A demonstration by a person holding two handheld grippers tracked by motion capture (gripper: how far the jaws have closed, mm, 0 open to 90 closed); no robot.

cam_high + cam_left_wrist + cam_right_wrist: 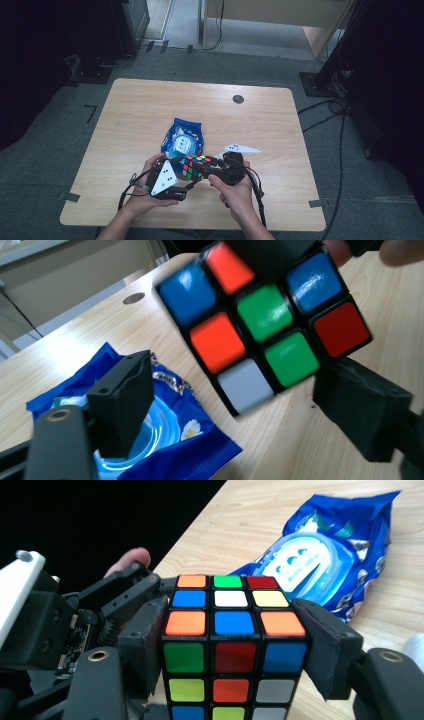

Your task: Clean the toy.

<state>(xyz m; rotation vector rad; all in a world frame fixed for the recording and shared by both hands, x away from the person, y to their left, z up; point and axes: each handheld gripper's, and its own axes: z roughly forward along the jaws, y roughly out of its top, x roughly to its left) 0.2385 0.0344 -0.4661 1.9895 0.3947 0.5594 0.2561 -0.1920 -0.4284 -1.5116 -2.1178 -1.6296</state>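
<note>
Rubik's cube [227,647] sits clamped between the two black pads of the right tongs [230,650], held above the tabletop [140,110] near its front edge. The right gripper view shows both pads touching the cube's sides. The left gripper view shows the left tongs [240,405] standing apart, the cube beyond them and untouched. The high view shows a blue packet [183,141] lying just behind the cube.

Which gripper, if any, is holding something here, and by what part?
The right gripper clamps the puzzle cube by two opposite side faces. The left gripper stands open beside it, holding nothing.
</note>
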